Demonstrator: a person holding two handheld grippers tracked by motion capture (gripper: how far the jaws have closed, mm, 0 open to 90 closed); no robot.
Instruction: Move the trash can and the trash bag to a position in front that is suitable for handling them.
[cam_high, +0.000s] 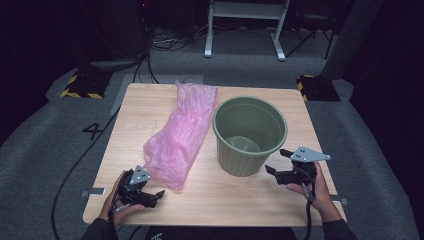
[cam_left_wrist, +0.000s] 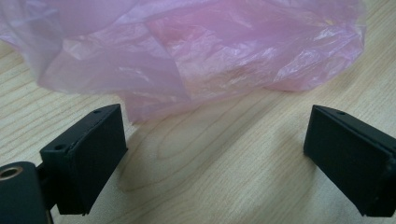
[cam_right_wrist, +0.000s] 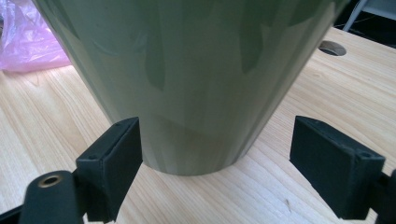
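On the counter (cam_high: 210, 197) a pink bag (cam_high: 180, 135) lies crumpled and stretched out beside a green bin (cam_high: 250, 134), the two touching or nearly so along the bin's left side. Down at the near edge, the left gripper (cam_high: 150, 196) sits low, fingers (cam_left_wrist: 88, 163) released and spread, with the bag's near end just beyond them. Across from it the right gripper (cam_high: 276, 162) faces the bin's base, fingers (cam_right_wrist: 112, 163) likewise released and spread to either side of the wall, gripping nothing.

My guess is the bag is meant to line the bin, so the job in hand is getting hold of each. To do it well, the left should pinch a single fold of the thin film close to its edge, not shove the heap away. Meanwhile the right should steady the bin at the rim, since the tapered wall looks slippery and too wide to clamp.
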